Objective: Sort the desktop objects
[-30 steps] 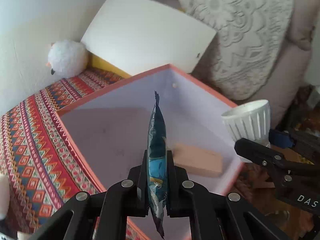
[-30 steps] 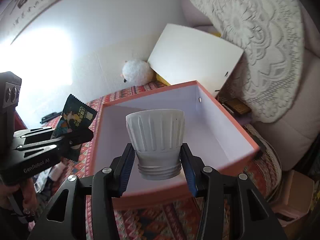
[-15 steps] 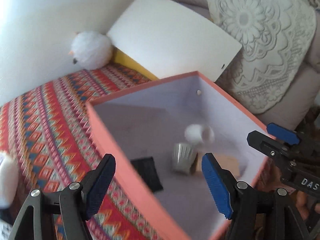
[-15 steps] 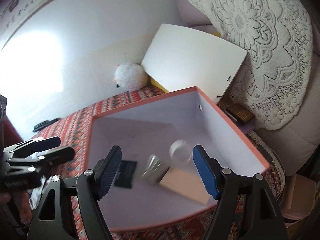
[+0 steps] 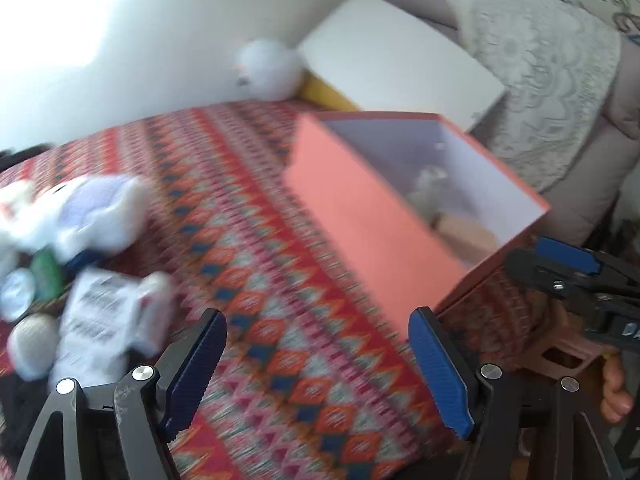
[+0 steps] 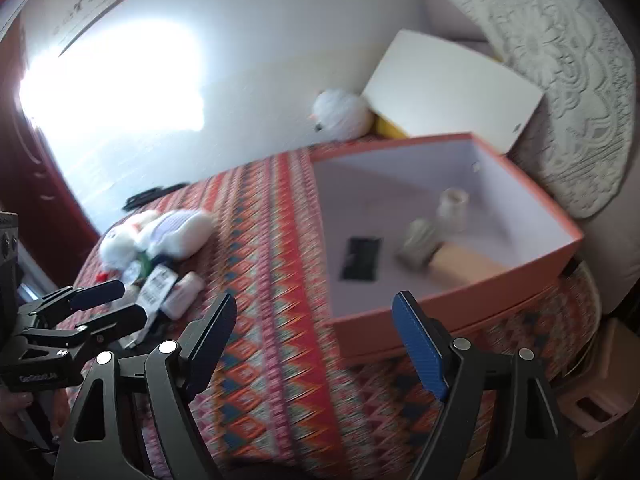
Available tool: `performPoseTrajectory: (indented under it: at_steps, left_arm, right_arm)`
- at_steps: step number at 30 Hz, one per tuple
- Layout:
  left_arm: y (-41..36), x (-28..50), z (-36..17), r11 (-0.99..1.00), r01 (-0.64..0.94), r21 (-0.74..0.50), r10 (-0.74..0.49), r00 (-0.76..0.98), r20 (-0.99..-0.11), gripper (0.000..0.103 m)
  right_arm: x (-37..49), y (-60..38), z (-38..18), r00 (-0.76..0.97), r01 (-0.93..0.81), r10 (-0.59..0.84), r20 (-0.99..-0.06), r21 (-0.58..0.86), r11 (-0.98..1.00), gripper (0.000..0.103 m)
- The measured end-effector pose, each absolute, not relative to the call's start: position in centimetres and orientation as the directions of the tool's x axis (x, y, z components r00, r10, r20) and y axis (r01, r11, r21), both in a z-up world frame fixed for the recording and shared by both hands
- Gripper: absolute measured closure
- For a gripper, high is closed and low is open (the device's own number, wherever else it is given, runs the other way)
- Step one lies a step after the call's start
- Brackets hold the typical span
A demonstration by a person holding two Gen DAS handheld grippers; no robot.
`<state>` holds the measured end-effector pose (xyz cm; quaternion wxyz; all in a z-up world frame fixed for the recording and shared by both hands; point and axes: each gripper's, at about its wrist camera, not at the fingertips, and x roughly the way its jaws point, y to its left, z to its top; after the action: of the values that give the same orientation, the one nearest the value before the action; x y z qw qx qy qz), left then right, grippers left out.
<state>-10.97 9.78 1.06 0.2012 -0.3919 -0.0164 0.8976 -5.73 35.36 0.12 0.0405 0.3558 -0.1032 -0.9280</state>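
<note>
Orange box [image 6: 452,304], 1, right of centre in the right wrist view, open-topped, likely the sorting bin. Inside it:
- 1 dark packet [image 6: 360,258], flat on the floor
- 2 pale cup-like pieces, blurred: 1 upright [image 6: 453,208], 1 tipped [image 6: 418,242] against
- 1 tan block [image 6: 466,262]

Patterned cloth [image 6: 272,240], 1, covers the table.

Loose heap, left of frame, probably awaiting sorting:
- 1 white soft toy [image 6: 156,236]
- 1 labelled white packet [image 6: 160,284]
- several small blurred items, count unclear

White ball-shaped toy [image 6: 340,114], 1, at the wall beside 1 leaning white board [image 6: 452,88].

Left gripper [image 5: 318,364]: jaws spread wide, holding nothing, over bare cloth.
Right gripper [image 6: 314,342]: jaws spread wide, holding nothing, near the box's front wall.
</note>
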Motion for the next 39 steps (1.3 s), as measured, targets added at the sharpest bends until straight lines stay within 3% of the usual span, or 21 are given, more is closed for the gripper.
performPoseTrajectory:
  at_steps: [5, 8, 15, 25, 30, 35, 36, 37, 38, 39]
  left_arm:
    - [1.6, -10.3, -0.7, -0.966, -0.186, -0.180, 0.258, -0.655, -0.710, 0.023]
    - [-3.4, -11.1, -1.9, -0.991, -0.038, -0.127, 0.119, -0.681, -0.723, 0.023]
    - [-12.9, -15.3, -6.2, -0.979, 0.182, -0.095, -0.042, -0.630, -0.775, 0.022]
    - [-18.2, -22.3, -13.7, -0.951, 0.289, -0.109, -0.058, -0.513, -0.856, 0.022]
    - [-18.4, -24.3, -15.5, -0.952, 0.281, -0.124, -0.041, -0.516, -0.856, 0.022]
    - [-19.0, -26.4, -16.0, -0.941, 0.308, -0.143, -0.050, -0.542, -0.839, 0.021]
    - [-19.1, -26.9, -16.1, -0.938, 0.316, -0.140, -0.057, -0.542, -0.838, 0.021]
    - [-19.1, -27.3, -16.1, -0.939, 0.318, -0.134, -0.064, -0.542, -0.838, 0.022]
    - [-18.9, -27.5, -16.1, -0.942, 0.314, -0.122, -0.071, -0.539, -0.839, 0.028]
    - [-18.8, -27.7, -16.0, -0.946, 0.306, -0.109, -0.078, -0.538, -0.840, 0.050]
  right_arm:
    - [-6.6, 29.9, -2.2, -0.673, 0.078, -0.328, -0.663, 0.377, -0.923, 0.020]
    - [-7.9, 26.3, -4.2, -0.592, 0.122, -0.476, -0.650, 0.512, -0.850, 0.022]
    - [-12.7, 18.2, -9.5, -0.385, 0.164, -0.731, -0.564, 0.738, -0.655, 0.023]
    - [-20.0, 15.4, -16.7, -0.337, -0.016, -0.820, -0.462, 0.874, -0.486, 0.036]
    - [-22.8, 14.2, -19.2, -0.307, -0.053, -0.840, -0.447, 0.889, -0.454, 0.045]
    - [-25.2, 11.0, -21.2, -0.286, -0.053, -0.845, -0.452, 0.888, -0.457, 0.047]
    - [-25.6, 10.6, -21.3, -0.289, -0.045, -0.843, -0.454, 0.886, -0.462, 0.048]
    - [-26.1, 10.0, -21.2, -0.290, -0.032, -0.840, -0.459, 0.882, -0.470, 0.059]
    - [-26.2, 9.6, -21.2, -0.292, -0.016, -0.842, -0.454, 0.882, -0.471, 0.071]
    - [-26.3, 9.3, -21.1, -0.294, 0.001, -0.844, -0.448, 0.883, -0.469, 0.078]
